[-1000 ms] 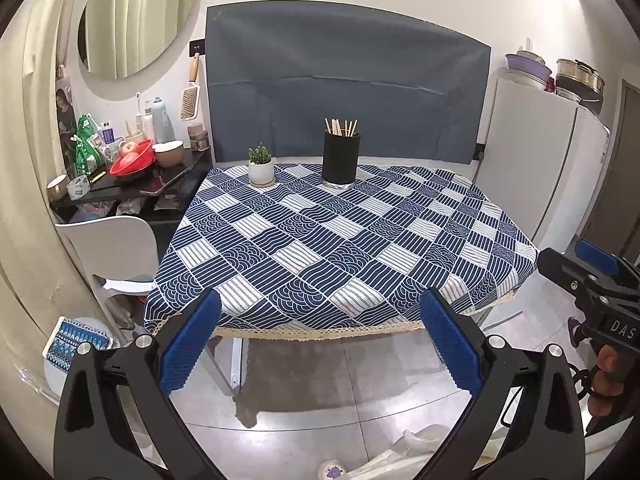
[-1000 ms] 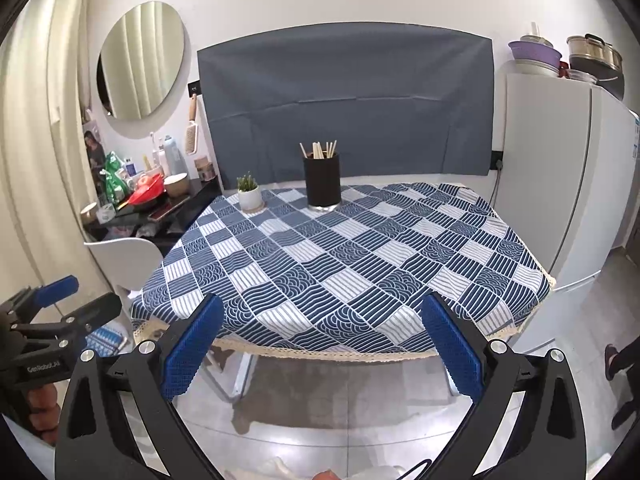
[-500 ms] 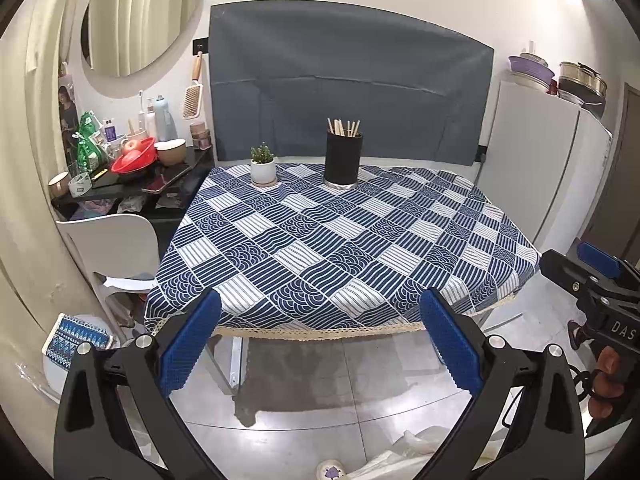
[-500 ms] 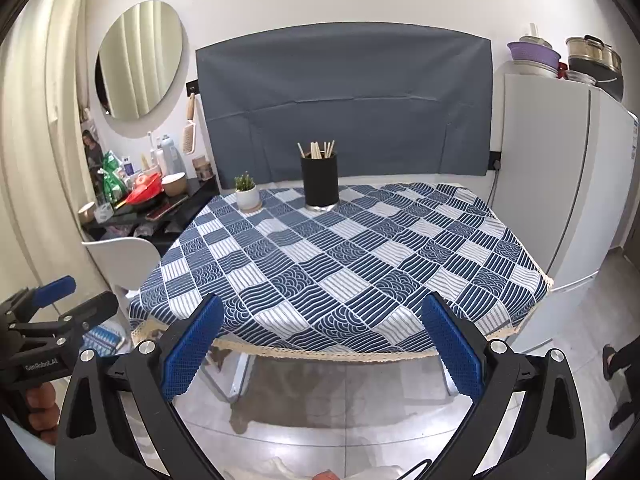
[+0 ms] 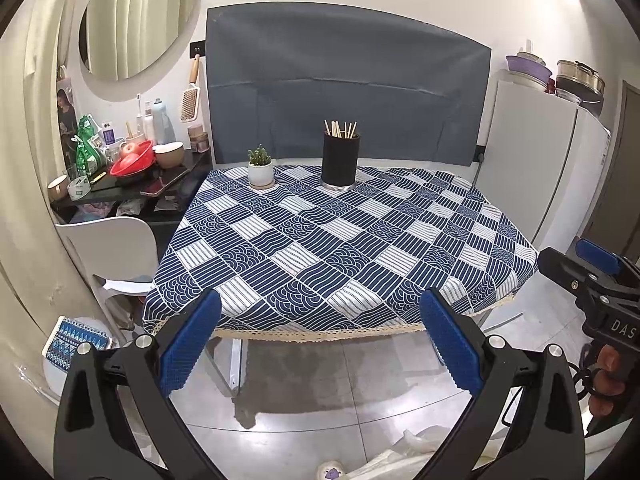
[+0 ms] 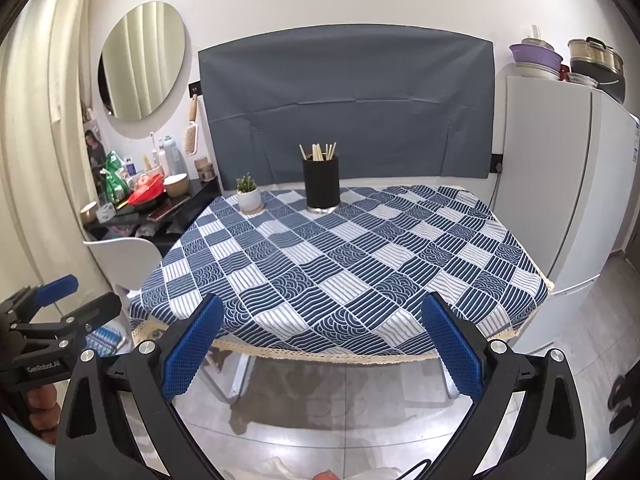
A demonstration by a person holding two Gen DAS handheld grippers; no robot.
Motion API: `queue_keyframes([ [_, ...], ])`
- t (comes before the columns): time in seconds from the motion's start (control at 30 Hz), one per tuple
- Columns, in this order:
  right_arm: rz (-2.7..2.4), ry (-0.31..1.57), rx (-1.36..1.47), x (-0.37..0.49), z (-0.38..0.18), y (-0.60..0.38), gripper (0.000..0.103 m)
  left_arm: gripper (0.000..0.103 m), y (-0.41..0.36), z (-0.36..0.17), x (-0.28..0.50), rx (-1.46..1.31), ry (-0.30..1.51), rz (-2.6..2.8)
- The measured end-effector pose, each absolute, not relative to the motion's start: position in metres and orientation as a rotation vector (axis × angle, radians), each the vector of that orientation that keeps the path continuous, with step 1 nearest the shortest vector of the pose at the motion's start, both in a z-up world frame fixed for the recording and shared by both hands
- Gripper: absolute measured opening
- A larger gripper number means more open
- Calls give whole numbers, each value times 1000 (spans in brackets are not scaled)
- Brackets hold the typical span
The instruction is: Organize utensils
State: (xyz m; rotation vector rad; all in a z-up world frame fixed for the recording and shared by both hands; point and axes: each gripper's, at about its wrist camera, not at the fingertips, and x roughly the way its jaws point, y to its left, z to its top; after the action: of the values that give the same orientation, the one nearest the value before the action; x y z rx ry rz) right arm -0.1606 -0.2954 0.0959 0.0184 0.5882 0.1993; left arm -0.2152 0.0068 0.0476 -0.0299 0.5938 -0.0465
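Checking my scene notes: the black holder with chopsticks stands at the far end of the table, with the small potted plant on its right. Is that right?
Not quite. In the left wrist view the potted plant stands to the left of the black holder, not its right. The holder with its chopsticks is indeed at the far end of the table.

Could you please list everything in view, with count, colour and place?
table: one, blue-and-white check cloth, centre
holder: one, black, far side of the table
chopsticks: several, pale wood, upright in the holder
plant: one, green in a white pot, left of the holder
chair: one, white, left of the table
mirror: one, oval, wall at left
shelf: one, black, cluttered, beside the chair
bowl: one, red, on the shelf
fridge: one, white, at right
pots: a few, purple and steel, on the fridge
left gripper: one, black with blue pads, open, before the table
right gripper: one, same colours, open, before the table
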Motion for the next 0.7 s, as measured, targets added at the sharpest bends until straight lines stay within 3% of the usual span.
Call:
queue_keyframes([
  [0.7, 211, 589, 10, -153, 96, -301, 95, 97, 5, 47, -211, -44, 600, -36],
])
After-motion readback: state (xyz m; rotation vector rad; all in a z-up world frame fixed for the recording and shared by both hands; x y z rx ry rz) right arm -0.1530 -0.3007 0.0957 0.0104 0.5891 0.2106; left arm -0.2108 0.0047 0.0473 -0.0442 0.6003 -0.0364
